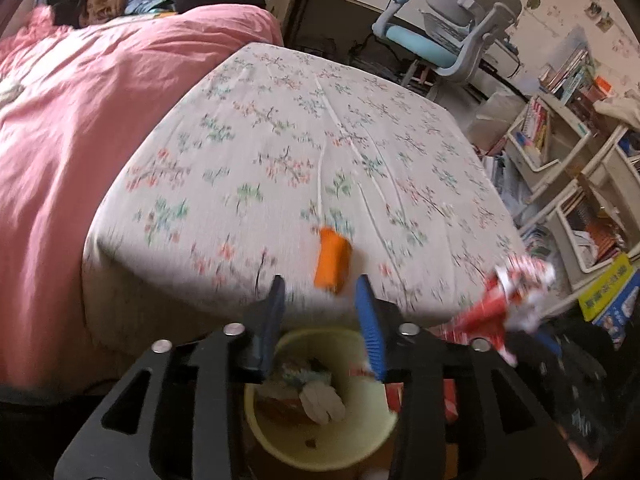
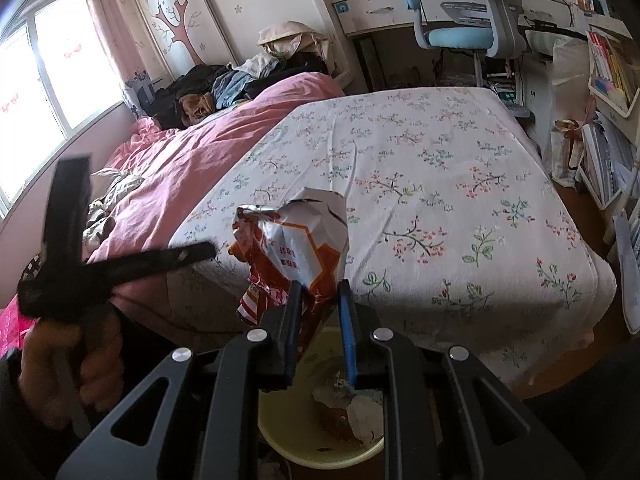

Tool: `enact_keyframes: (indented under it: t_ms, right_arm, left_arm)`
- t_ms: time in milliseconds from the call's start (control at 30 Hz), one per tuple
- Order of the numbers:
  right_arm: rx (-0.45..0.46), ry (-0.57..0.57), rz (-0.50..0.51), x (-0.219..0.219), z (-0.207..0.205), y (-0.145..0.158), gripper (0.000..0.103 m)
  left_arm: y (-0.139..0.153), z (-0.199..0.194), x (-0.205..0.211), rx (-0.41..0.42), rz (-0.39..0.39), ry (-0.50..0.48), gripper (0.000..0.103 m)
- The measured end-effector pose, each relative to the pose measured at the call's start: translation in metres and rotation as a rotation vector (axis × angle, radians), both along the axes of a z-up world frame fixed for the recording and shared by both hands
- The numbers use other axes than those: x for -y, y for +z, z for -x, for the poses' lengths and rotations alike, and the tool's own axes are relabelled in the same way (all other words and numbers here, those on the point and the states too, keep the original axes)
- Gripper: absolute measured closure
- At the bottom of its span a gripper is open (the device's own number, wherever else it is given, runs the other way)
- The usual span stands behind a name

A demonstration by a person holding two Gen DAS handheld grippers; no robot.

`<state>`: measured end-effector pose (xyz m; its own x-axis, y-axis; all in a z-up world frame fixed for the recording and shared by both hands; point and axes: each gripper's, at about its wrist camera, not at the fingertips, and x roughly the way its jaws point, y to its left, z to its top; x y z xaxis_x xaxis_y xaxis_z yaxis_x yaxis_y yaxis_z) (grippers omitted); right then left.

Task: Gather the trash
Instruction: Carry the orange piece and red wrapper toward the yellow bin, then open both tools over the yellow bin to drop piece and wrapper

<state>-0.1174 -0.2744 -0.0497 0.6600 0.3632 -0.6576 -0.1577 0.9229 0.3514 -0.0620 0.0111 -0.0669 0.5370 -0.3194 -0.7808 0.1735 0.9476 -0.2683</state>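
Observation:
My left gripper is open above a pale yellow trash bin that holds crumpled paper and wrappers. A small orange piece is between and just past its fingertips, blurred, apart from both fingers. My right gripper is shut on a crumpled red, orange and white snack bag, held above the same bin. That bag also shows at the right in the left wrist view. The left gripper's frame and hand appear at the left of the right wrist view.
A bed with a floral sheet and a pink duvet fills the space beyond the bin. Clothes are piled at its head. A blue desk chair and white book shelves stand at the right.

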Motion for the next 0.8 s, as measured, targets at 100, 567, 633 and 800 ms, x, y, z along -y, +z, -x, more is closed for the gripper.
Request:
enact_keyframes:
  t_ms: [100,567,633,800]
  right_arm:
    - [-0.011,0.002,-0.001,0.001,-0.001,-0.003,0.084]
    - [-0.048,-0.006,-0.03,0.003,-0.007,-0.012,0.084]
    - [-0.045,-0.003,-0.03,0.004,-0.006,-0.012,0.084]
    - [-0.037,-0.006,-0.026,0.003,-0.005,-0.011,0.084]
  left_arm:
    - [-0.006,-0.018,0.007,-0.019,-0.035,0.016,0.055]
    - [-0.018,-0.03,0.02,-0.031,-0.034,-0.067,0.087]
    - [-0.013,-0.017,0.011,-0.038,0.013,-0.058,0.087]
    - [-0.015,0.024,-0.002,-0.086,0.038,-0.064,0.086]
